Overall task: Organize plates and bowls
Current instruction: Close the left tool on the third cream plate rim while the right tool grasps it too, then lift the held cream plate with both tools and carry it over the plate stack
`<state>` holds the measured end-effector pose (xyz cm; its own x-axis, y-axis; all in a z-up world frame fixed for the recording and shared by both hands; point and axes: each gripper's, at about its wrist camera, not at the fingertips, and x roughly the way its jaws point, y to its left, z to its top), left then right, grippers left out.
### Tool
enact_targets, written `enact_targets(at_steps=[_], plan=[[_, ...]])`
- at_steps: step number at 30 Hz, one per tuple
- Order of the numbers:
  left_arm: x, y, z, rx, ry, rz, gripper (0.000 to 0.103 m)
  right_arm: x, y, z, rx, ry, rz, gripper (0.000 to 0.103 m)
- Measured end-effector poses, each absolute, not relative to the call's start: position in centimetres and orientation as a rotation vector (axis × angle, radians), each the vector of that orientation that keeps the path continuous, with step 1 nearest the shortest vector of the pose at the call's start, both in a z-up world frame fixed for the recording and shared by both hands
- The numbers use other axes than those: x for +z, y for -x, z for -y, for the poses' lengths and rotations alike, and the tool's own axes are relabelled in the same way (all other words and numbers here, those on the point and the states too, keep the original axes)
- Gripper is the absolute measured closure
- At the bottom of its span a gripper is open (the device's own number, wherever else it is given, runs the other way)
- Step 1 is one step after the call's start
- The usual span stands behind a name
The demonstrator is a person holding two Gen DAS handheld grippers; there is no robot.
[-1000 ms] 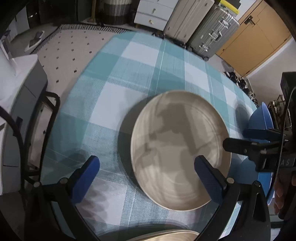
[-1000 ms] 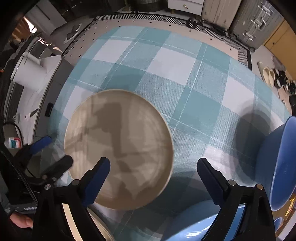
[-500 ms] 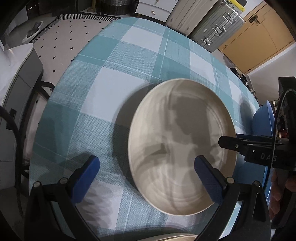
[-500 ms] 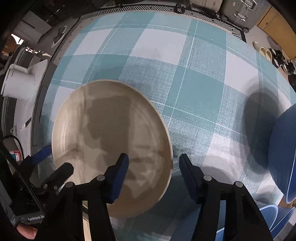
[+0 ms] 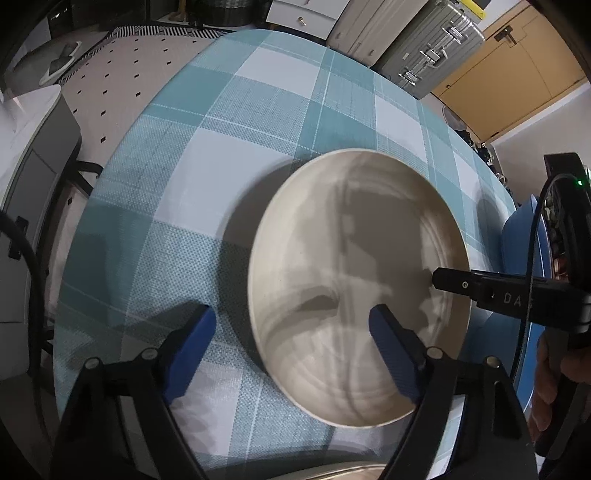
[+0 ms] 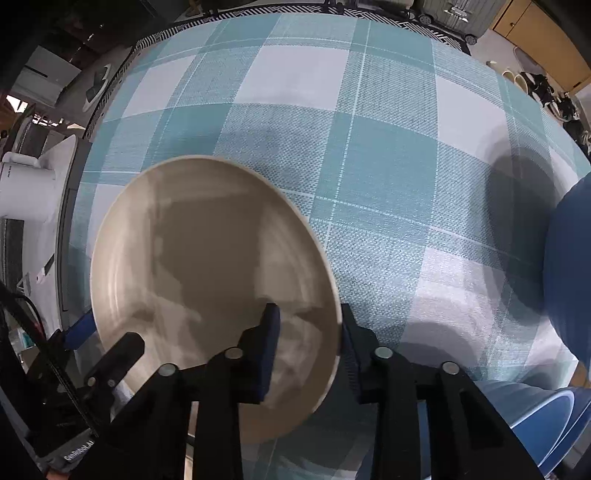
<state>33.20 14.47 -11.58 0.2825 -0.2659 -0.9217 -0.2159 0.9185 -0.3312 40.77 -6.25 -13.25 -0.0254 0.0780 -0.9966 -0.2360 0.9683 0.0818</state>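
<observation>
A beige plate (image 5: 354,258) lies on the teal-and-white checked cloth (image 5: 258,110). My left gripper (image 5: 291,350) straddles the plate's left rim, one blue pad over the cloth and one over the plate; its jaws are closing and the pads stand clear of the rim. In the right wrist view the same plate (image 6: 199,266) fills the lower left. My right gripper (image 6: 310,339) points down over the plate's right rim, which lies between its jaws; they are closing, and the inner pad is still apart from the rim. Blue bowls (image 6: 569,277) stand at the right.
The rim of a second beige plate (image 5: 340,472) shows at the near edge. More blue dishes (image 6: 546,424) sit at the lower right. Suitcases (image 5: 436,48) and a white drawer unit (image 5: 303,18) stand beyond the table. A white appliance (image 6: 26,184) is off the table's left edge.
The right jaws narrowed a lot and sank over the plate's right rim. The left jaws drew in a little. The plate looks larger in both views.
</observation>
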Motion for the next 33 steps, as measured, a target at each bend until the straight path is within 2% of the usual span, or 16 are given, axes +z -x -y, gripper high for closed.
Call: enact_targets(at_steps=[3, 4, 5, 6, 10, 12, 14, 19, 33], plan=[[-11.5, -33.0, -14.5, -0.008, 0.42, -1.302, 0.037, -13.1, -40.7, 6.8, 0.274, 0.077, -1.594, 0.083], [-11.4, -33.0, -14.6, -0.013, 0.422, -1.306, 0.049, -13.0, -40.5, 6.9, 0.283, 0.062, -1.598, 0.088], [-11.4, -32.9, -14.8, -0.005, 0.425, -1.309, 0.055, -12.9, -40.5, 7.0, 0.287, 0.057, -1.594, 0.09], [-11.4, -32.9, -14.9, 0.001, 0.433, -1.311, 0.058, -12.7, -40.3, 6.9, 0.28, 0.065, -1.58, 0.091], [-11.4, -32.5, -15.5, 0.022, 0.421, -1.305, 0.079, -12.4, -39.9, 7.0, 0.265, 0.089, -1.55, 0.091], [-11.4, -32.4, -15.8, 0.024, 0.429, -1.3, 0.083, -12.1, -39.7, 7.1, 0.264, 0.093, -1.541, 0.091], [-11.5, -32.2, -16.3, 0.037, 0.448, -1.298, 0.092, -11.8, -39.6, 7.3, 0.266, 0.087, -1.529, 0.092], [-11.6, -31.8, -16.8, 0.041, 0.468, -1.287, 0.093, -11.3, -38.6, 6.8, 0.279, 0.152, -1.509, 0.092], [-10.3, -30.9, -16.9, 0.06, 0.448, -1.222, 0.093, -9.4, -38.3, 8.5, 0.304, 0.093, -1.476, 0.094]])
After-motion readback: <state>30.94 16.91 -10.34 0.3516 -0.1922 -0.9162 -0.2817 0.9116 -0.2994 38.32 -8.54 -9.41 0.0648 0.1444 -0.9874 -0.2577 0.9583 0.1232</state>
